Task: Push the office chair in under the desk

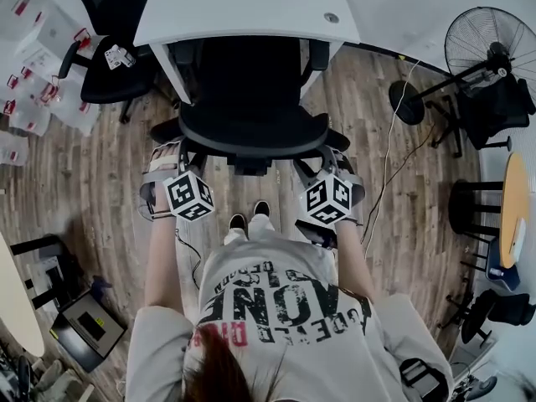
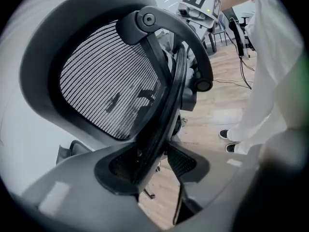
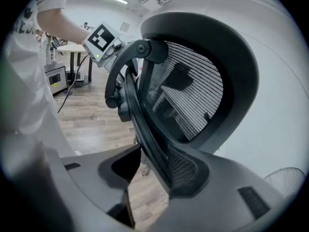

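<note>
Seen from the head view, the office chair [image 1: 251, 124] stands at the centre, its seat nosing in under the white desk [image 1: 243, 7] at 12 o'clock while its backrest is clear of the desk edge towards 6 o'clock, so by my judgement the push is only partly done. The left gripper [image 2: 149, 168] sits on the backrest's rim at about 8 o'clock and the right gripper [image 3: 154, 170] on the rim at about 4 o'clock. Each has the stiff dark frame running between its jaws, and the pads seem to bear on it from both sides, though the close wide-angle view leaves the right one's contact a little uncertain. The chair should handle as something fairly heavy but easy to shift. The frame is rigid and good to hold, while the mesh panel is springy and would give. Its base is hidden beneath the seat, so whether it rolls across the wooden floor [image 1: 100, 166] is only supposed. A matched hold on both side rims should keep it from swivelling. By count: two grippers, one desk, one task chair, one second dark chair [image 1: 113, 78] at 10 o'clock, and one standing fan [image 1: 490, 44] at 2 o'clock.
</note>
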Tool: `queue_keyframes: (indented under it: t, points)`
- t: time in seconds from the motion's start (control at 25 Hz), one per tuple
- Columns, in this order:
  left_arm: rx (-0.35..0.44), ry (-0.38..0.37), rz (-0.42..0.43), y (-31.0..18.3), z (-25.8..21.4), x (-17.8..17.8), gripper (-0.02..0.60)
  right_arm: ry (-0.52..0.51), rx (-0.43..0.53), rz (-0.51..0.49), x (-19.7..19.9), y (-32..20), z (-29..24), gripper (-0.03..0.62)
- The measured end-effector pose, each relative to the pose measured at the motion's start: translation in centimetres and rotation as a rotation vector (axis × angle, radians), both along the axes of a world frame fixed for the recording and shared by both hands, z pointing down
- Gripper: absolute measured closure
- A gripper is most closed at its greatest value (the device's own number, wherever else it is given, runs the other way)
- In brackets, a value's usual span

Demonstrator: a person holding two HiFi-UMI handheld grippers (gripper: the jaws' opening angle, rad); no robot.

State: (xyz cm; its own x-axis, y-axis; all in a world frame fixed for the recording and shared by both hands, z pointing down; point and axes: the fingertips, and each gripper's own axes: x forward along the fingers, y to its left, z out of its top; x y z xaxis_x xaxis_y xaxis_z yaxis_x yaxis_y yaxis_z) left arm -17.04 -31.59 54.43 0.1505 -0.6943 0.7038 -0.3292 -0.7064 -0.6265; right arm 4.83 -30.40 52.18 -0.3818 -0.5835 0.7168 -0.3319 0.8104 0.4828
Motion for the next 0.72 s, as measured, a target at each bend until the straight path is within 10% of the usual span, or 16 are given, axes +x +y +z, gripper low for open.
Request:
queue_keyframes:
  t: [0.72]
  points:
    - [-0.002,-0.001,0.006,0.32,0.09,0.08,0.380,0.013,0.006,0.014,0.05,0.16,0.19,0.427]
